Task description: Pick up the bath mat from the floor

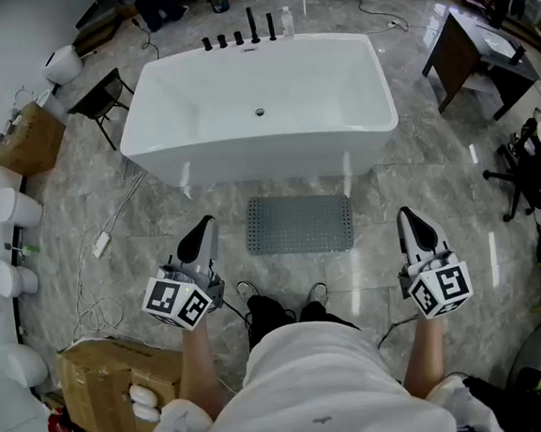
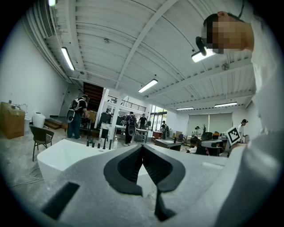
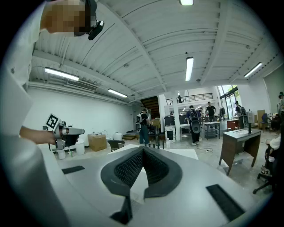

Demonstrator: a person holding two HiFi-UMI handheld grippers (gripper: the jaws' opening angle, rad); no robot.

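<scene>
A grey perforated bath mat [image 1: 300, 224] lies flat on the marble floor, just in front of a white bathtub [image 1: 257, 109]. My left gripper [image 1: 199, 231] hangs to the mat's left and my right gripper [image 1: 411, 219] to its right, both well above the floor and level with its near edge. Each is shut, its jaws meeting at the tips with nothing between them, as the left gripper view [image 2: 142, 146] and right gripper view [image 3: 143, 149] show. Both gripper cameras look level across the room, so neither shows the mat.
My feet [image 1: 285, 309] stand just behind the mat. A cardboard box [image 1: 111, 384] sits at my left, with cables [image 1: 103, 240] on the floor beyond it. A chair [image 1: 100, 99] and a wooden desk [image 1: 464, 57] flank the tub. An office chair [image 1: 534, 164] stands at right.
</scene>
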